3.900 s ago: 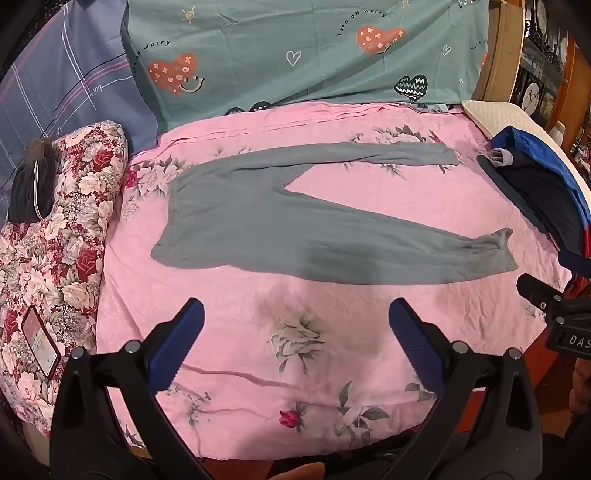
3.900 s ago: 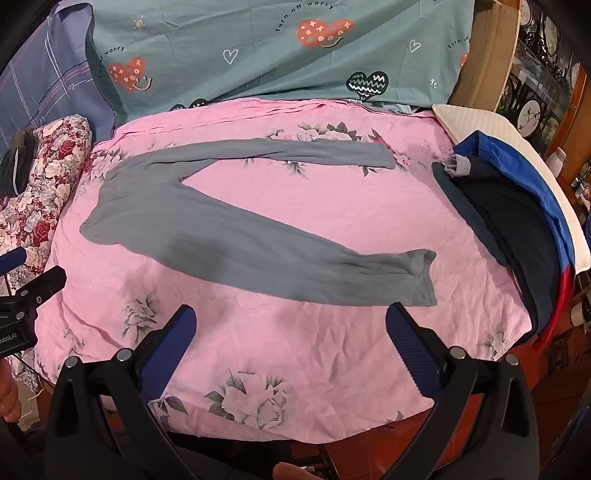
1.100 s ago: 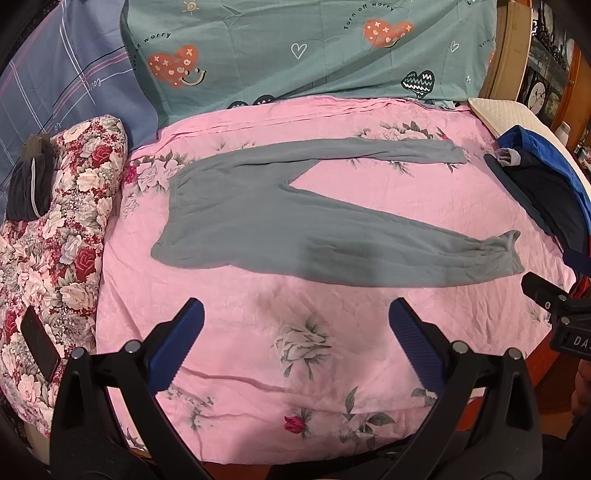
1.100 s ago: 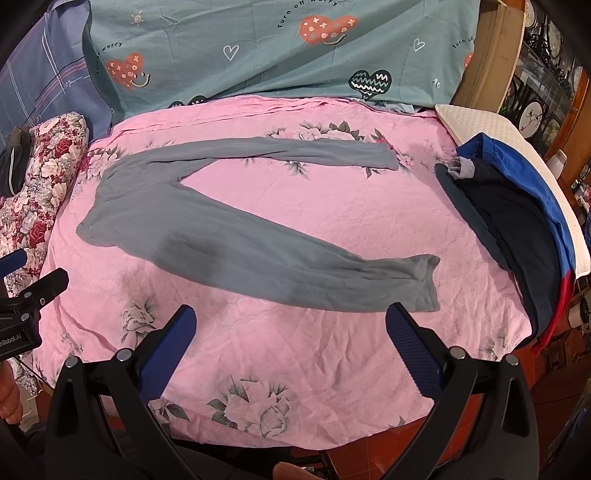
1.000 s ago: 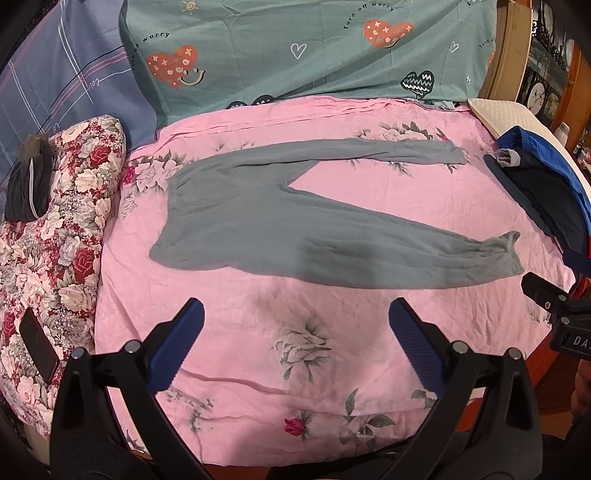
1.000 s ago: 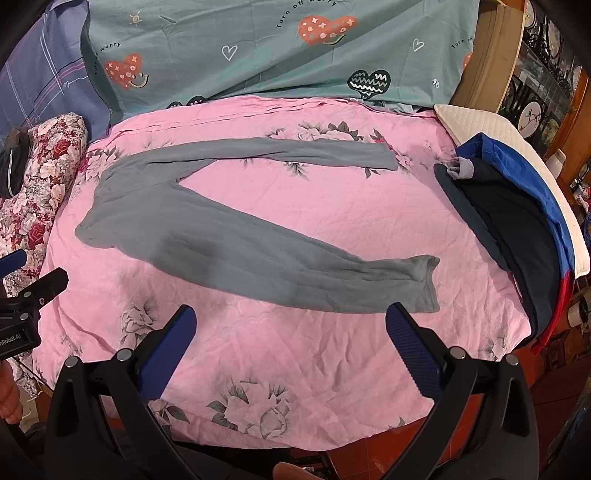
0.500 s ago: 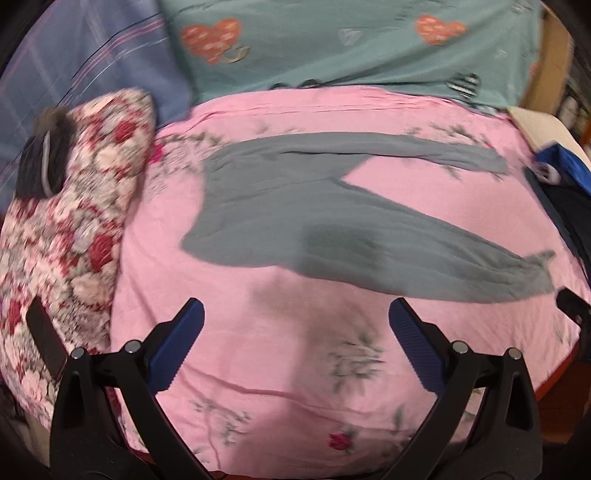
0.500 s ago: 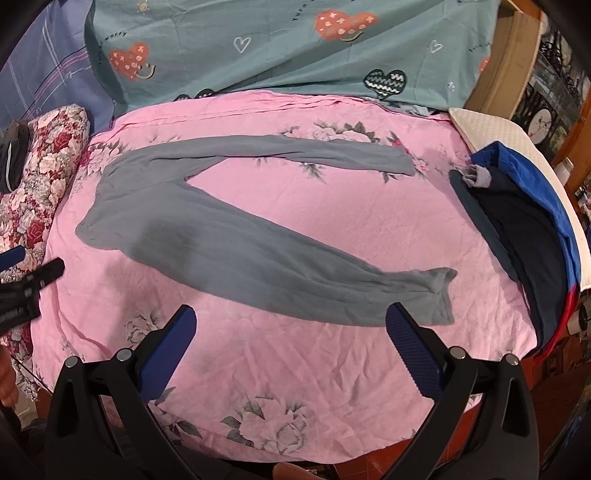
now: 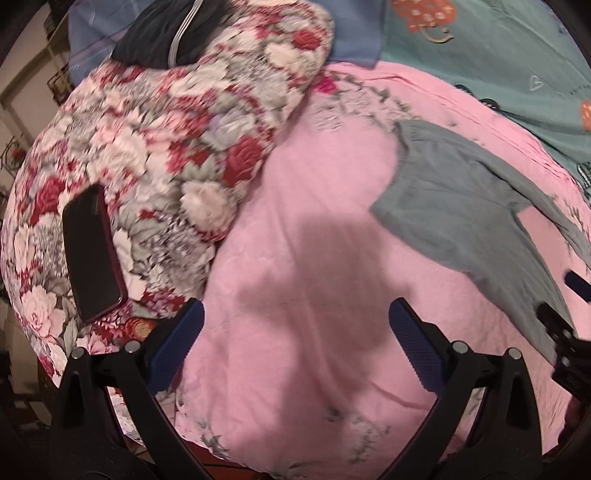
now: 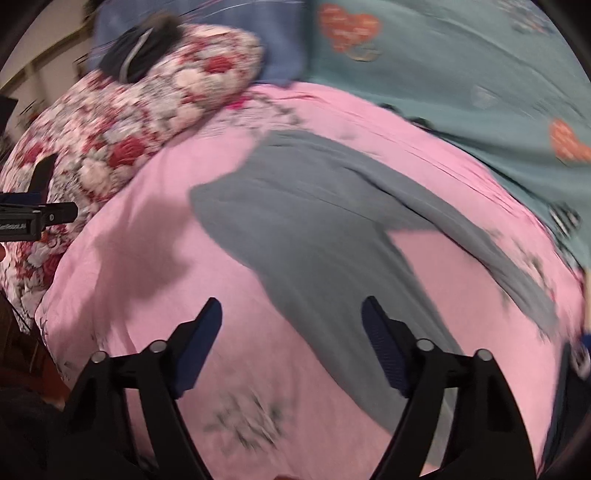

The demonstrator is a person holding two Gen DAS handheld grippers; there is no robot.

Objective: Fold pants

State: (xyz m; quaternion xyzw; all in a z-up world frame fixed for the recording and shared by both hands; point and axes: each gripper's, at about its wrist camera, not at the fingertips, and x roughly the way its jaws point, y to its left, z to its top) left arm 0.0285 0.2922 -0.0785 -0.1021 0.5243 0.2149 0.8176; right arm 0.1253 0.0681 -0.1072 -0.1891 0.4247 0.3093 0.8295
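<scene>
Grey pants (image 9: 465,206) lie flat on the pink floral bedsheet (image 9: 303,206), legs spread apart and running off to the right. In the right wrist view the pants (image 10: 317,229) fill the middle, blurred by motion. My left gripper (image 9: 295,332) is open and empty over bare pink sheet, left of the pants' waist end. My right gripper (image 10: 291,325) is open and empty, hovering over the sheet at the near edge of the pants' lower leg. Its tip also shows in the left wrist view (image 9: 565,332).
A red-and-white floral pillow (image 9: 155,140) lies to the left with a dark phone (image 9: 92,254) on it and a dark garment (image 9: 166,33) at its top. A teal heart-print cover (image 9: 498,66) and a blue plaid pillow (image 10: 258,40) stand behind.
Both grippers have swung sharply to the left and closer to the bed. The views now centre on the pants' waist end and the floral pillow. The pants have not moved.
</scene>
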